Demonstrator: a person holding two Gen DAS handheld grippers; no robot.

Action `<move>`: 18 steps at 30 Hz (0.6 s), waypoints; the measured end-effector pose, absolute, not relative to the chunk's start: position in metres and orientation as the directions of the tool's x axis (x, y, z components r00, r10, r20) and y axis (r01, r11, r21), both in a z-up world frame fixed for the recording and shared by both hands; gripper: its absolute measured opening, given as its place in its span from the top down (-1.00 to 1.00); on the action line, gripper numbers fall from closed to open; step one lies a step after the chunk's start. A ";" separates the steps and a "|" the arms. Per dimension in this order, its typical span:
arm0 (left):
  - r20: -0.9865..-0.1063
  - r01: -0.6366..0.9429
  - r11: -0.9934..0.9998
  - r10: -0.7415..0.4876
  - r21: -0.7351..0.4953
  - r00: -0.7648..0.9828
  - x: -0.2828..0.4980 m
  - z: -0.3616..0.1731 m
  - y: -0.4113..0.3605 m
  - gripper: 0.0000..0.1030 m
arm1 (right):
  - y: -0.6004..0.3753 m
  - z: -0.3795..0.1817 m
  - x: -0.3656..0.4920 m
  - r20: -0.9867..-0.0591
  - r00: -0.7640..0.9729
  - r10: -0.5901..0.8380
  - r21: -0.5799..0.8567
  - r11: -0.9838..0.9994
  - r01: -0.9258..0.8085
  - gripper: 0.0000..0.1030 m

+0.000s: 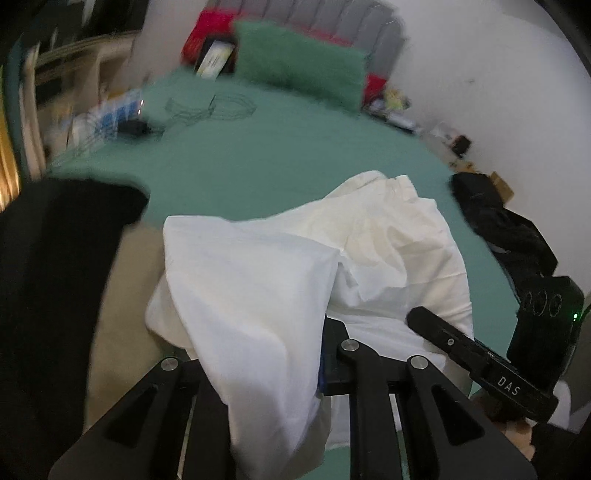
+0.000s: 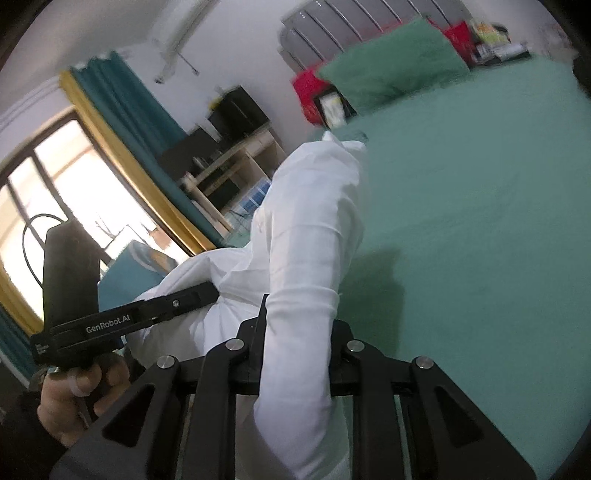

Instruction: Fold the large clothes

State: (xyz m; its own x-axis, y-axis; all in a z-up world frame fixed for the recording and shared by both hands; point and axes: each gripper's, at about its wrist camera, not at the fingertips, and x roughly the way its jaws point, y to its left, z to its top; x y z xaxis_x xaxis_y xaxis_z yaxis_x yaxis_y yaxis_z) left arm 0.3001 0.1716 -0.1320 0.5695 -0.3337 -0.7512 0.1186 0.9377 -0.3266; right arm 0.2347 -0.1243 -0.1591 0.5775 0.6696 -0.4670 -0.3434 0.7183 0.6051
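Item: one large white cotton garment (image 1: 258,280), crumpled, held above a green bedsheet (image 1: 258,155). The left black two-finger gripper (image 1: 266,354) was clamped narrowly on a fold of it; the right black two-finger gripper (image 2: 295,332) pinched another bunched length likewise. A green fluffy pillow (image 1: 299,70) lay at the grey padded headboard (image 2: 332,26); a black cloth (image 1: 55,258) lay at the left.

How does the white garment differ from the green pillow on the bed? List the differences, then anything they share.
1. The white garment is plain white; the green pillow is green, like the sheet.
2. The garment is lifted and pinched by both grippers, left and right; the pillow is untouched.
3. The garment hangs crumpled nearby; the pillow sits plump at the headboard end.

Both are soft fabric.
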 end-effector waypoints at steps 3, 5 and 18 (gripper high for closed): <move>-0.822 0.020 0.931 -0.332 -0.364 0.463 0.313 -0.182 0.188 0.55 | -0.117 -0.202 0.253 -0.590 0.499 0.635 0.603 0.757 -0.251 0.16; -0.809 -0.038 0.909 -0.350 -0.416 0.472 0.306 -0.195 0.199 0.23 | -0.119 -0.213 0.254 -0.606 0.484 0.632 0.608 0.760 -0.231 0.09; -0.854 -0.095 0.956 -0.199 -0.276 0.480 0.264 -0.156 0.206 0.11 | -0.139 -0.184 0.230 -0.738 0.487 0.468 0.409 0.883 -0.230 -0.34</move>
